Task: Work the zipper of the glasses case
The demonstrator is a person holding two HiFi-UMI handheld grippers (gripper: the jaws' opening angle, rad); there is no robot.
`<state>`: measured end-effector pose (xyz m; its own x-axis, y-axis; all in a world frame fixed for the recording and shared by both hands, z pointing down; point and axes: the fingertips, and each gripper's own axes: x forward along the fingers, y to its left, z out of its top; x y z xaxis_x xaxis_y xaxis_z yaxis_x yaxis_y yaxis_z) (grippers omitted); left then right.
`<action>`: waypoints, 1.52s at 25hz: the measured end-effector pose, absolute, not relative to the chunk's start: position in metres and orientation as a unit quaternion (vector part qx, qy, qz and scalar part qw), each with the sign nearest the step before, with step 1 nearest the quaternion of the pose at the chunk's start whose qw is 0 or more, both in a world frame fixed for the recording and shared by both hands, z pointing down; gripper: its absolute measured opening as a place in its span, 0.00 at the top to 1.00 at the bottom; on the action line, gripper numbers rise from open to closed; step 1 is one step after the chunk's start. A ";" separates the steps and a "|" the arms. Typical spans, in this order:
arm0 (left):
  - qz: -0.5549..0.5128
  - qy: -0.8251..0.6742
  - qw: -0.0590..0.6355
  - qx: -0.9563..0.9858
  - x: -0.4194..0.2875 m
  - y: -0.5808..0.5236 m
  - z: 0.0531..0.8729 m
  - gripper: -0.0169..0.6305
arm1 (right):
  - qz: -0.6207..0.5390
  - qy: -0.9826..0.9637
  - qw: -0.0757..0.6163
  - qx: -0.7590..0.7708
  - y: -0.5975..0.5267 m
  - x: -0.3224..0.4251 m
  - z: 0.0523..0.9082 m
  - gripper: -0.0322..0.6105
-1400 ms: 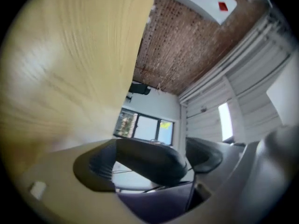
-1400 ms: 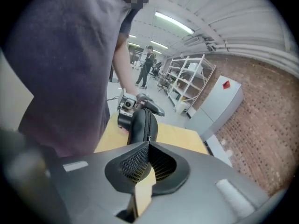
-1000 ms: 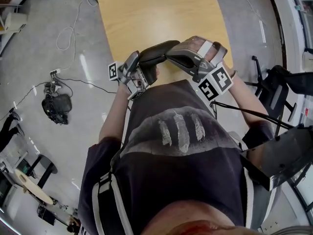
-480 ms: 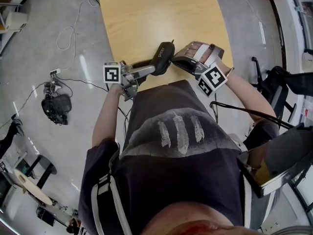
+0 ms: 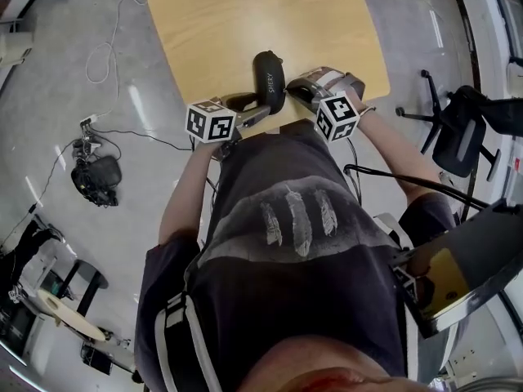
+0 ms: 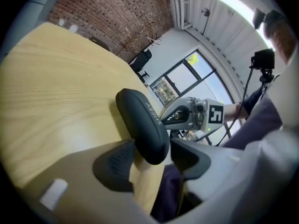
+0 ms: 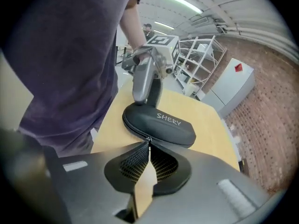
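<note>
A black glasses case (image 5: 268, 78) printed "SHERY" rests on the wooden table (image 5: 245, 15) near its front edge, pointing away from me. My left gripper (image 5: 255, 109) has the case's near end (image 6: 140, 120) between its pads; its jaws are closing and both pads touch the case. In the right gripper view the case (image 7: 161, 122) lies across, with the left gripper (image 7: 145, 90) clamped on its far end. My right gripper (image 7: 148, 146) pinches the small zipper pull (image 7: 149, 140) at its pad tips, and its jaws are beginning to open. It sits at the case's right side (image 5: 292, 91).
The table's front edge lies against the person's torso. On the floor at the left are cables and a black device (image 5: 96, 178). A dark office chair (image 5: 458, 129) stands at the right, and a black box (image 5: 458, 268) sits lower right.
The case went from lying crosswise in the air between both grippers to resting on the table, pointing away. Both grippers moved forward with it, and the left jaws narrowed round its end.
</note>
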<state>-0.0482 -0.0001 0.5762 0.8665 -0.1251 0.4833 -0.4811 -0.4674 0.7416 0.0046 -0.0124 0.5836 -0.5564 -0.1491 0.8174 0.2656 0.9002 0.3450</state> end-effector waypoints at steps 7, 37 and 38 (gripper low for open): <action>0.289 -0.219 0.224 0.905 -0.052 -0.031 0.528 0.60 | -0.185 -0.857 0.481 -0.002 -0.010 0.018 0.602 0.94; 0.446 -0.161 0.066 0.878 -0.010 -0.029 0.559 1.00 | 0.043 -0.891 0.435 0.118 -0.003 0.033 0.596 0.95; 0.447 -0.161 0.066 0.877 -0.009 -0.030 0.559 1.00 | 0.041 -0.891 0.435 0.121 -0.009 0.034 0.592 0.93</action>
<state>-0.0092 -0.0300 0.5590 0.5482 -0.2239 0.8058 -0.3420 -0.9393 -0.0283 0.0345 -0.0093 0.5915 -0.5924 -0.1797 0.7853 -0.2515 0.9673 0.0316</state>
